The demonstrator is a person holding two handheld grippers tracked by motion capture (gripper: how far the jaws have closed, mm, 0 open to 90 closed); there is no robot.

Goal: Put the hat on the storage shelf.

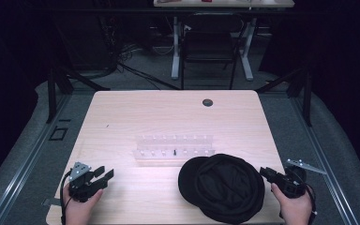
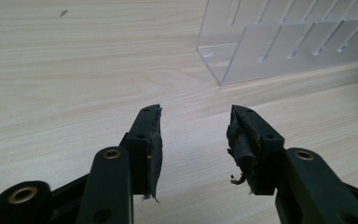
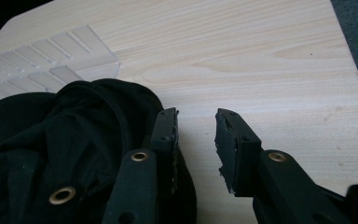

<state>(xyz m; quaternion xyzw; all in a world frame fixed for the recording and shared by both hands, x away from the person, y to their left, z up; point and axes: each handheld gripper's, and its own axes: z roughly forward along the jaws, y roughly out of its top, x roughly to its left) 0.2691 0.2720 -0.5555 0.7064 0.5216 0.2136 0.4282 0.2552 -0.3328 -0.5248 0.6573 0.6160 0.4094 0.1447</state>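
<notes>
A black cap (image 1: 222, 186) lies on the table (image 1: 140, 112) just left of the right hand-held gripper (image 3: 196, 122), jaws wide and empty like the left hand-held gripper (image 2: 194, 125); a good grasp likely takes the near rim squarely.

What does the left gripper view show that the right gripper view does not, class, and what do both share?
Left gripper view: the left tool, open above bare table, and the rack's near corner standing upright with its slotted walls. Right gripper view: the right tool, open, its left jaw over the edge of the black cap, and the table's far right edge with grey floor beyond. Both: the wooden table and the clear rack.
</notes>
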